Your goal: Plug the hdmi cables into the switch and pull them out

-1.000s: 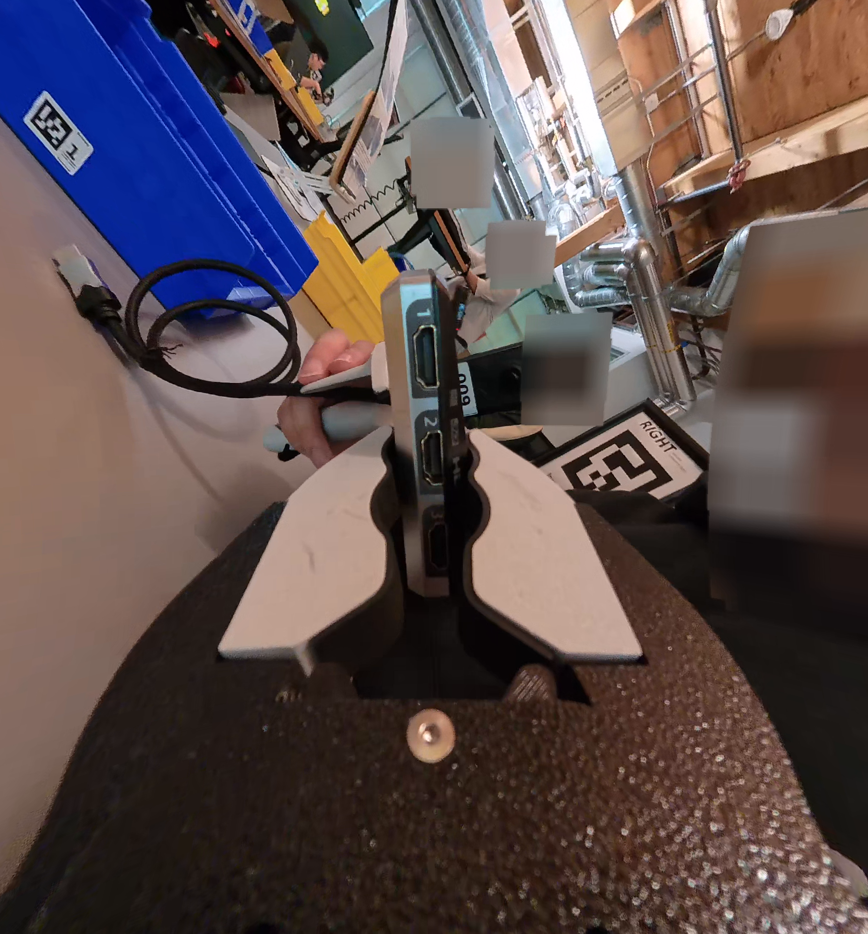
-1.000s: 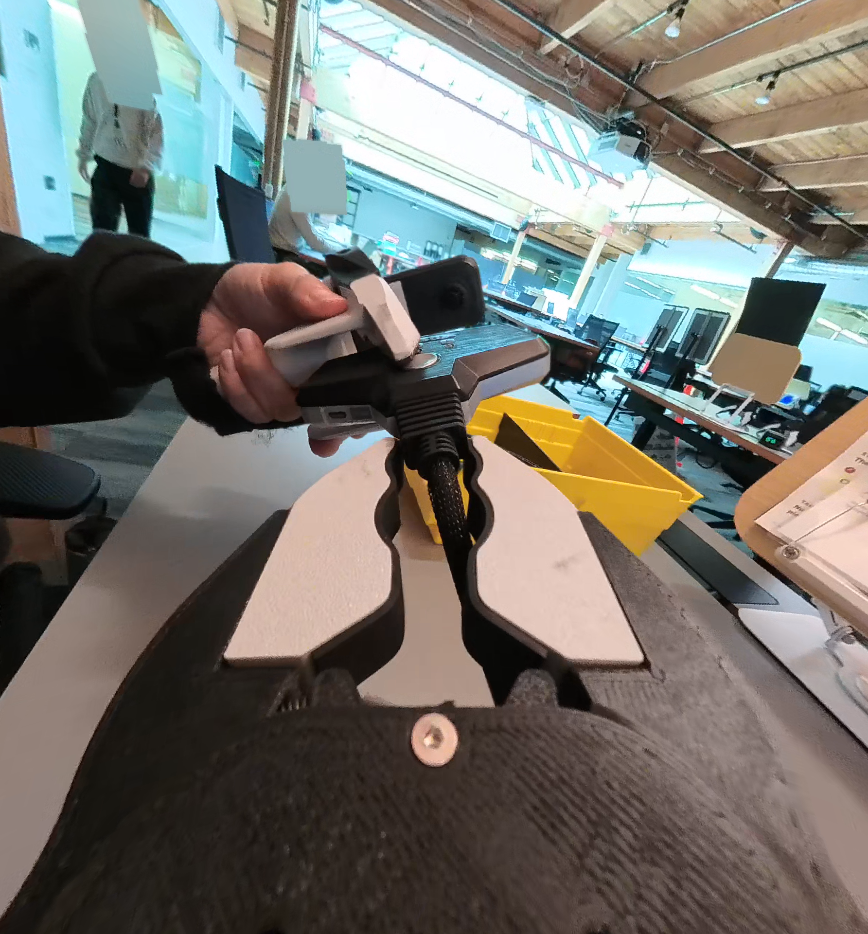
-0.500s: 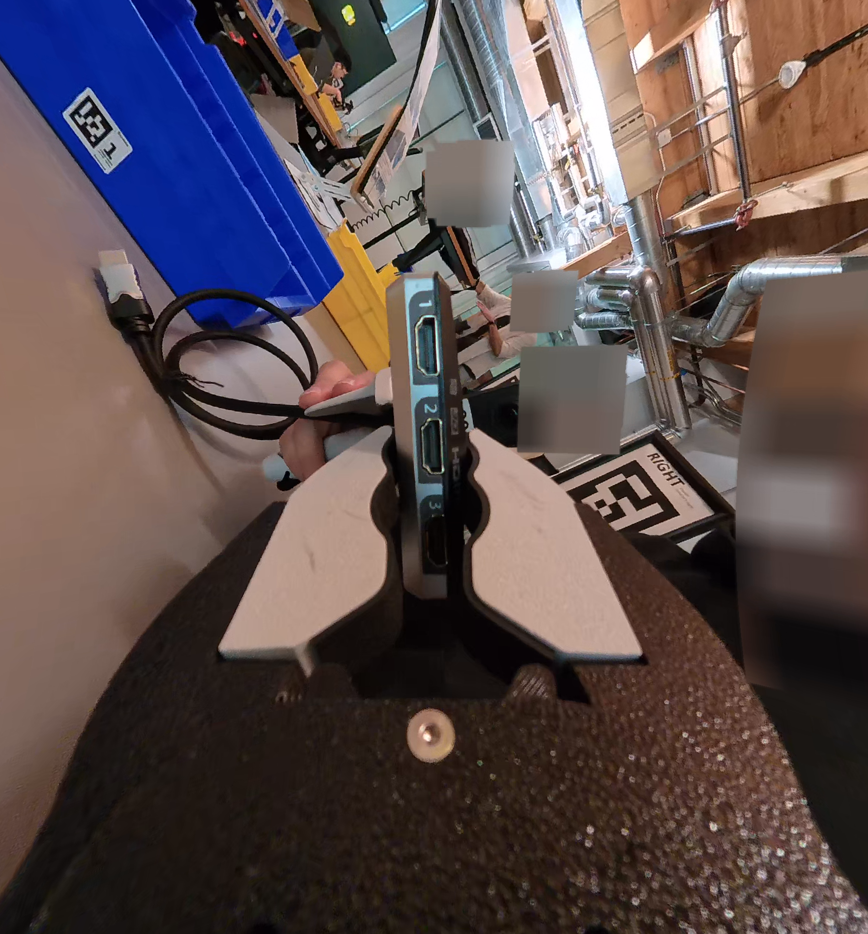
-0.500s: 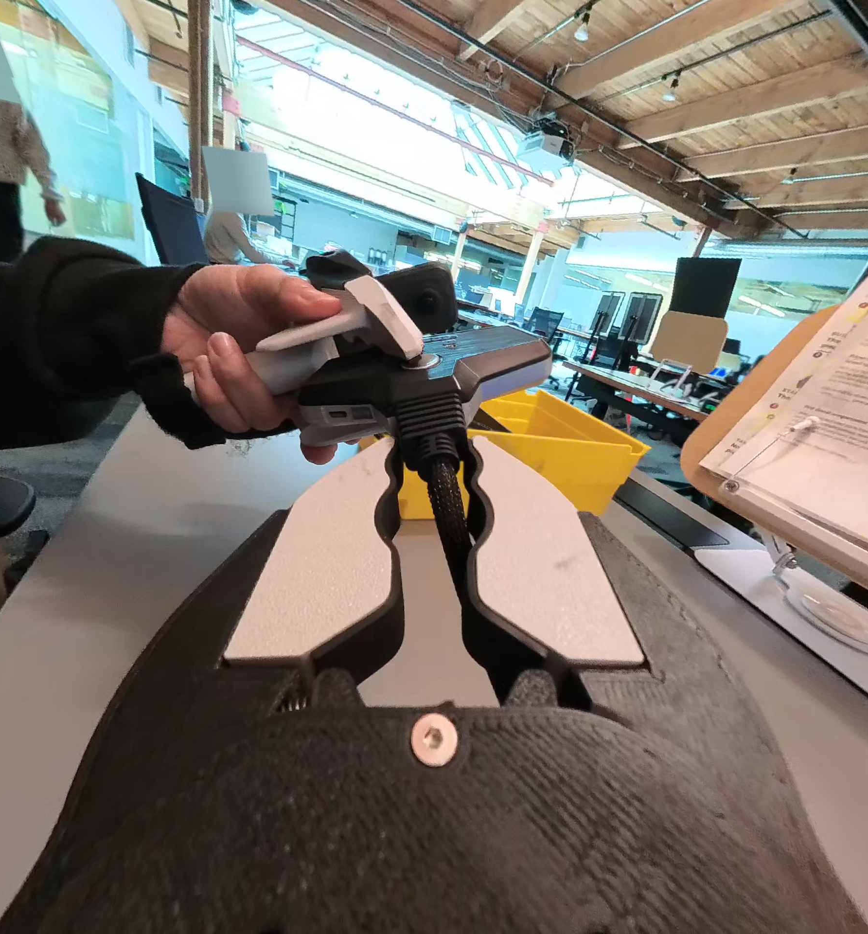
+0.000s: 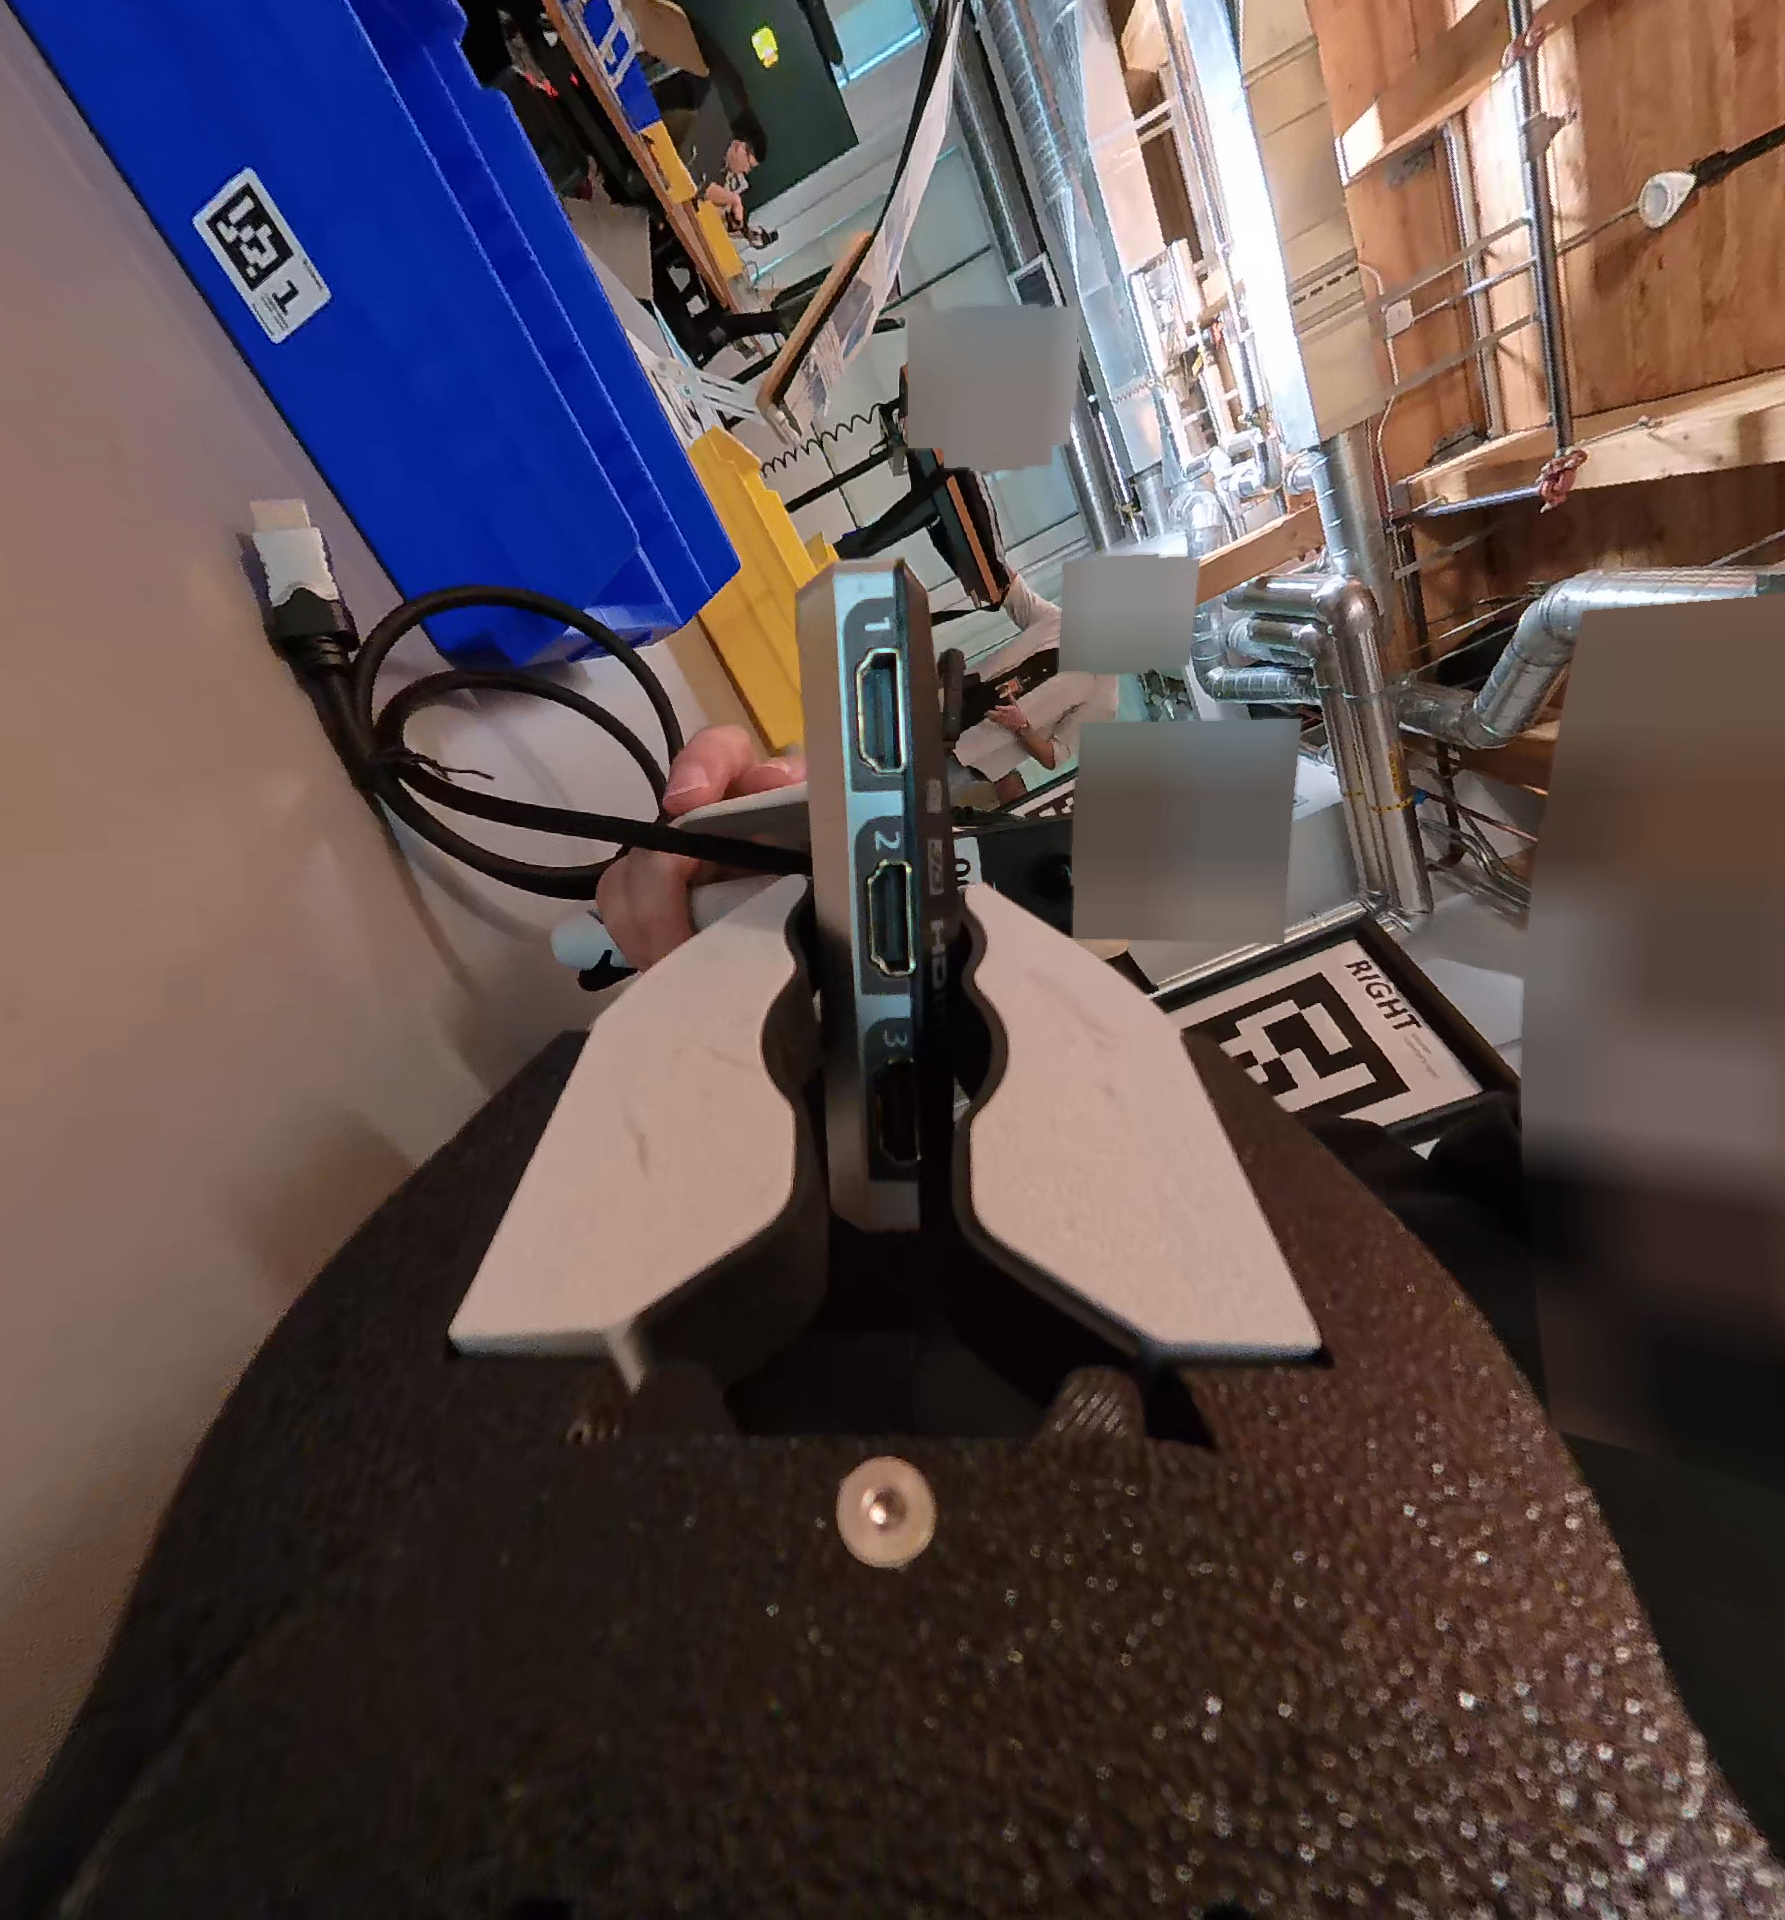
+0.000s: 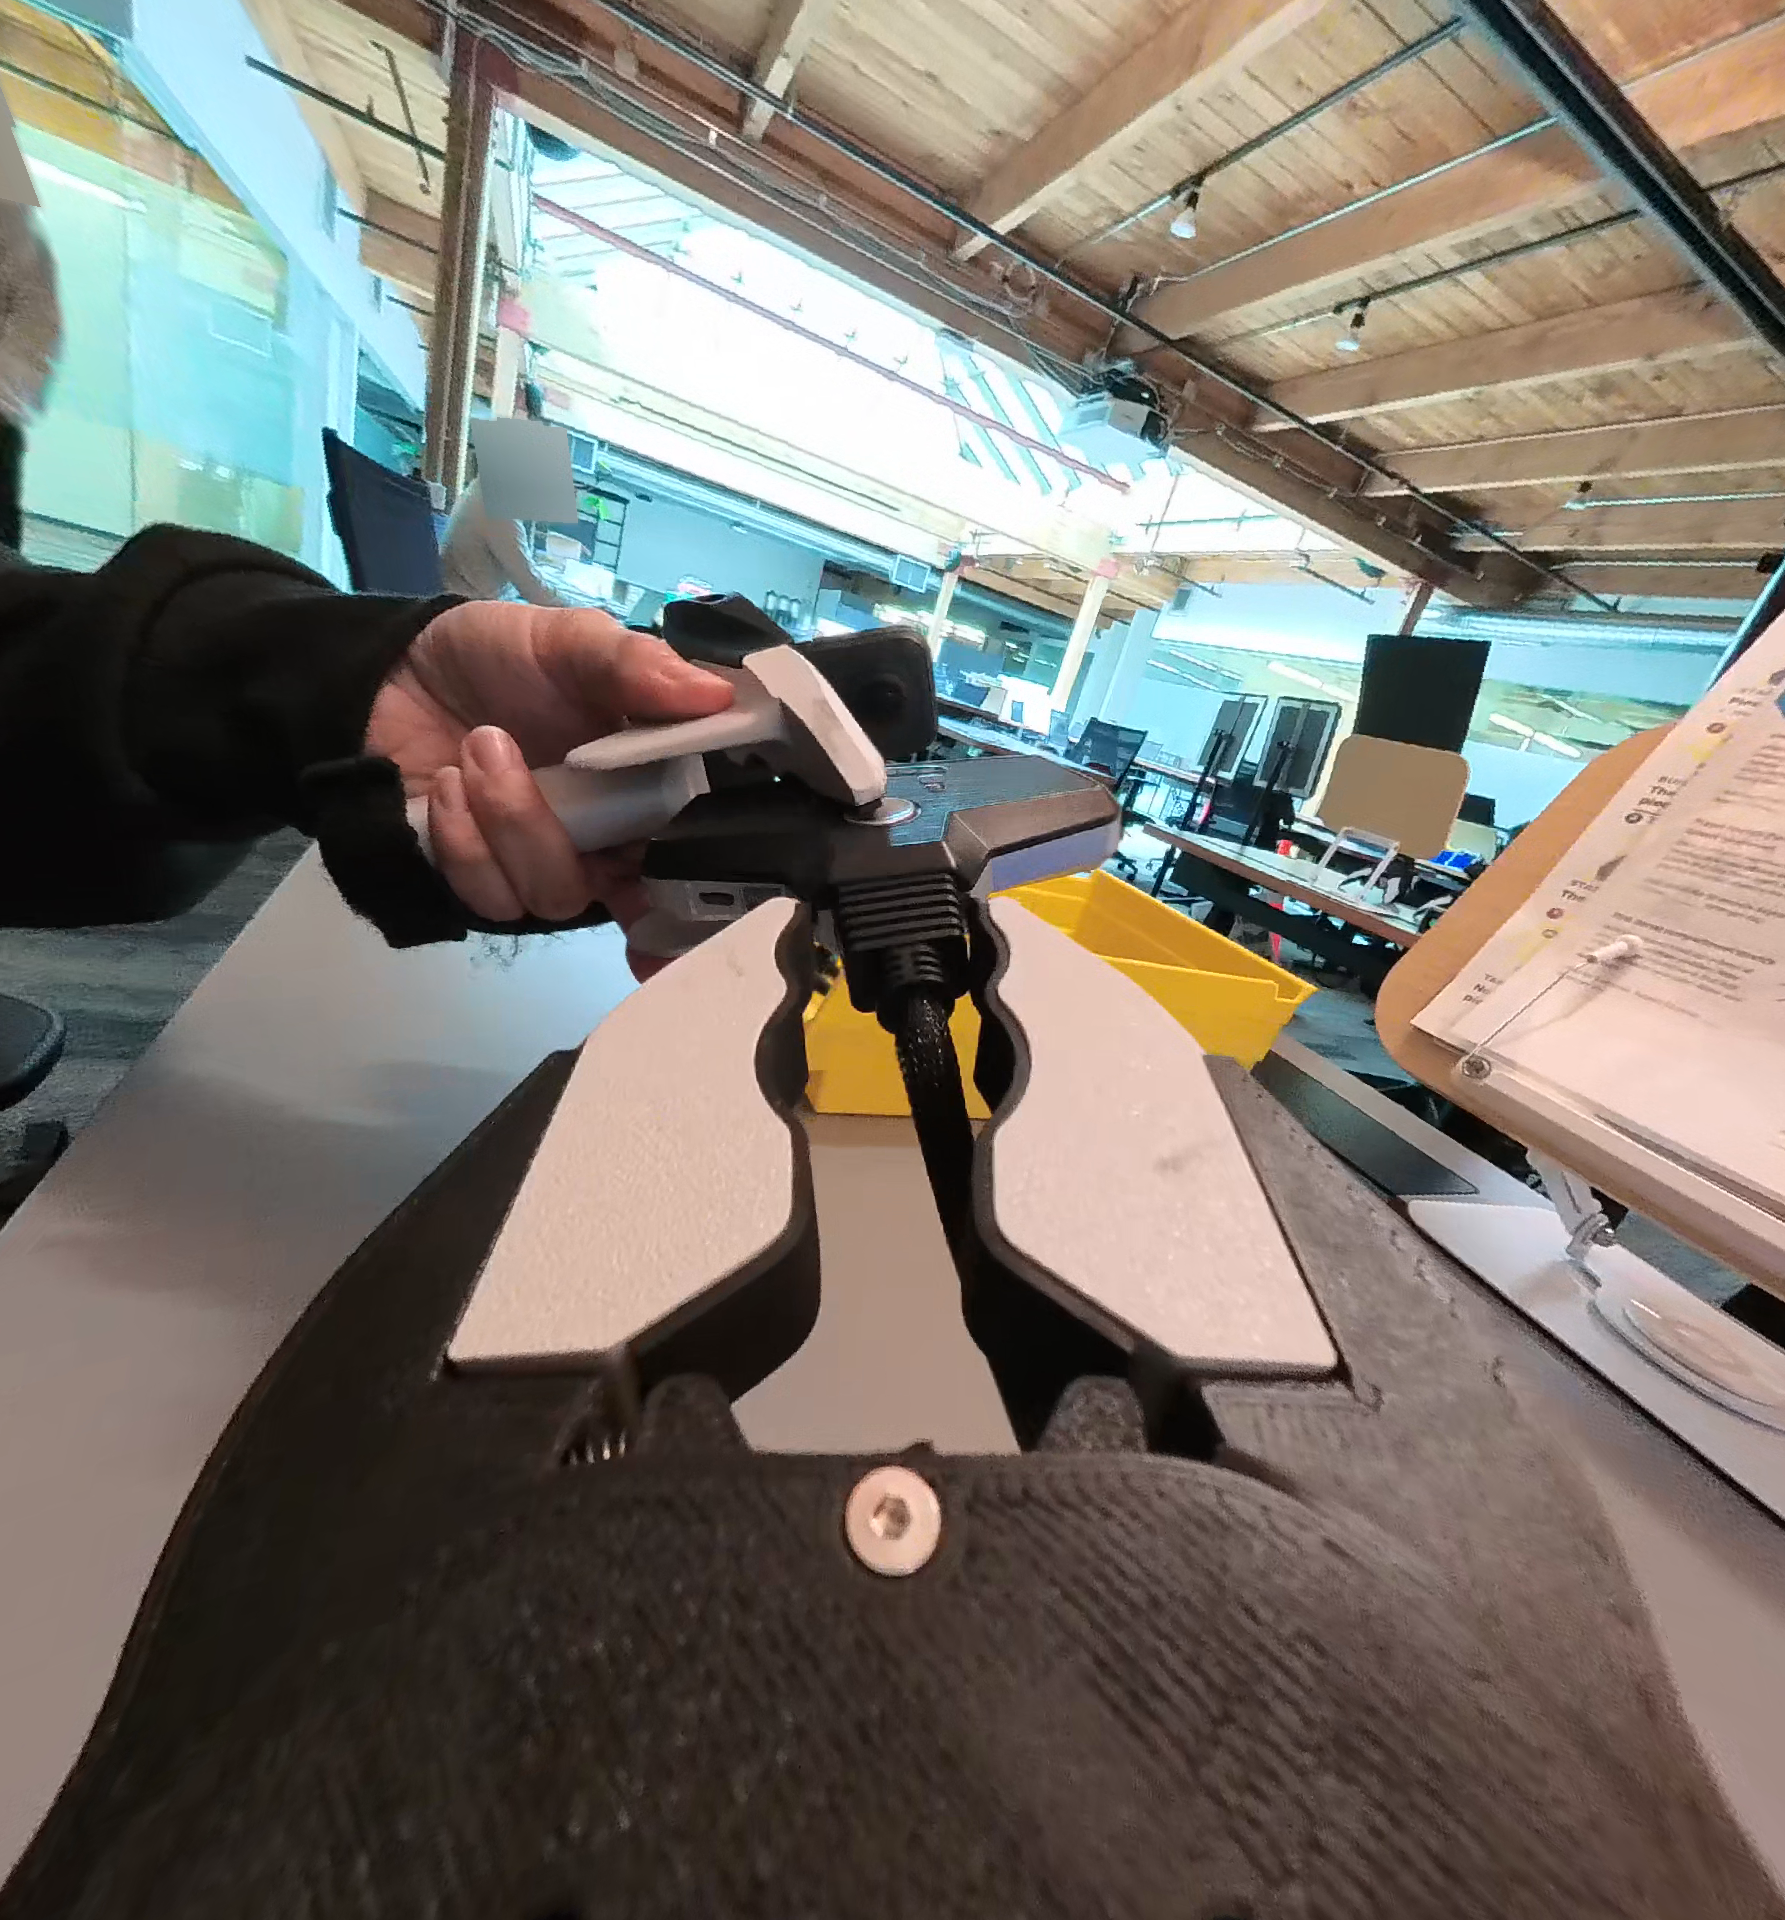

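The switch (image 5: pixel 872 894) stands on edge, clamped between the fingers of the left gripper (image 5: pixel 880 997), held above the counter (image 5: pixel 119 935). Three ports along its near edge are all unoccupied. On its far side, the right gripper (image 6: pixel 893 987) is clamped on the black plug of an hdmi cable (image 6: pixel 903 935), which meets the switch's opposite edge. The braided lead coils on the counter to a second plug (image 5: pixel 296 582) lying loose beside a blue bin (image 5: pixel 431 343).
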Demonstrator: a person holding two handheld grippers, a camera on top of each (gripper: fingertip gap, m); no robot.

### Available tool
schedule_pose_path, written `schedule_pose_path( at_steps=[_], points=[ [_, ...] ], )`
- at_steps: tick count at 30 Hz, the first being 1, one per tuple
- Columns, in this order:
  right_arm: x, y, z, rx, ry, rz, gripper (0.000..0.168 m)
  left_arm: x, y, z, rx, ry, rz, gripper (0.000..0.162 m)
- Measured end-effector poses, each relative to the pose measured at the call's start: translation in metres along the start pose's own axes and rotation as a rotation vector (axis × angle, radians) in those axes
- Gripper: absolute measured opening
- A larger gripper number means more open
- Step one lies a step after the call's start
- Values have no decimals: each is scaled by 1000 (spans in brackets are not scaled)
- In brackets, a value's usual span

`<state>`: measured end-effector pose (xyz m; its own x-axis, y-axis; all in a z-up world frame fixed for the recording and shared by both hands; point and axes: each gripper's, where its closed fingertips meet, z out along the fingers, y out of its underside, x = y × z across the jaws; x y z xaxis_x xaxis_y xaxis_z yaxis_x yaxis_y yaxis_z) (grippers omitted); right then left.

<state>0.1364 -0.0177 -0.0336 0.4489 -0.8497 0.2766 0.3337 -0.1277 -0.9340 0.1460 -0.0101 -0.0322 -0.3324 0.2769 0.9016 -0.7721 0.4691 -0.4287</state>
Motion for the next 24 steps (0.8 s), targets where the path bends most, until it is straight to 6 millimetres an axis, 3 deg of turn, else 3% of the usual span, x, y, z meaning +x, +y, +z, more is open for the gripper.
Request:
schedule_pose_path(
  at_steps=[10, 24],
  points=[
    [2, 7, 5, -70, 45, 45, 23, -5, -13, -3, 106, -13, 8, 22],
    [-1, 6, 3, -55, -21, 105, 23, -1, -7, -5, 129, 3, 172, 29]
  ],
)
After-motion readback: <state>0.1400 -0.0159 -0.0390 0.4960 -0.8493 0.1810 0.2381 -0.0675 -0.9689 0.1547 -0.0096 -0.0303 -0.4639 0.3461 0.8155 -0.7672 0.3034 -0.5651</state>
